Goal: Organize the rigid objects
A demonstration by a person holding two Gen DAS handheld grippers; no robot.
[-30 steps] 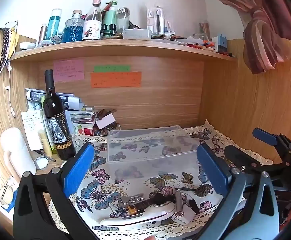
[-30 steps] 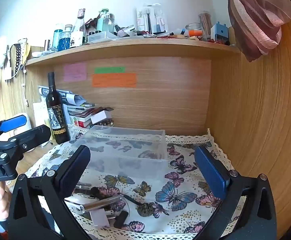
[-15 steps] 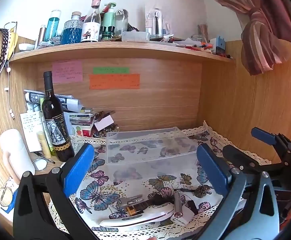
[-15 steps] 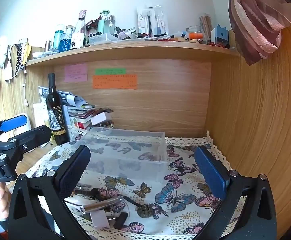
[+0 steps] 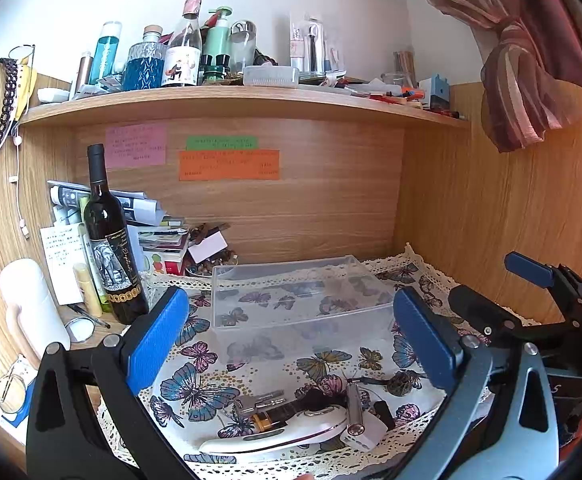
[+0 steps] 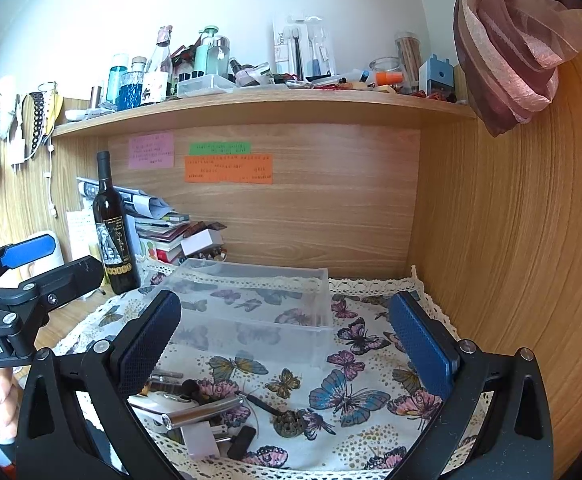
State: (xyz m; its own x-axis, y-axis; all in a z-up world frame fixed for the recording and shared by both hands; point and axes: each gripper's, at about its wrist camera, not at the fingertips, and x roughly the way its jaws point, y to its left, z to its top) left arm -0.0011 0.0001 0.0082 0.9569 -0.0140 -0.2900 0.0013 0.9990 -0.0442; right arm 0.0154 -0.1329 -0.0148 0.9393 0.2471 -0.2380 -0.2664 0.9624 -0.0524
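A clear plastic box (image 5: pixel 291 296) stands empty on the butterfly cloth (image 5: pixel 195 392), also in the right wrist view (image 6: pixel 251 304). In front of it lies a heap of small objects: a white curved device (image 5: pixel 283 432), a silver tube (image 5: pixel 354 404), a white plug (image 5: pixel 365 434), keys (image 5: pixel 259 402) and a dark round piece (image 5: pixel 401 380). The right wrist view shows the silver tube (image 6: pixel 203 412), plug (image 6: pixel 199 442) and round piece (image 6: pixel 289 420). My left gripper (image 5: pixel 291 340) is open above the heap. My right gripper (image 6: pixel 287 344) is open, right of the heap.
A dark wine bottle (image 5: pixel 111 240) stands at back left beside stacked books and papers (image 5: pixel 159 236). A white cylinder (image 5: pixel 31 304) is at far left. A cluttered wooden shelf (image 5: pixel 231 100) runs overhead. A wooden wall (image 6: pixel 511 260) closes the right side.
Both grippers have drawn back and risen slightly, so the box and heap appear a little lower and farther. Nothing was grasped.
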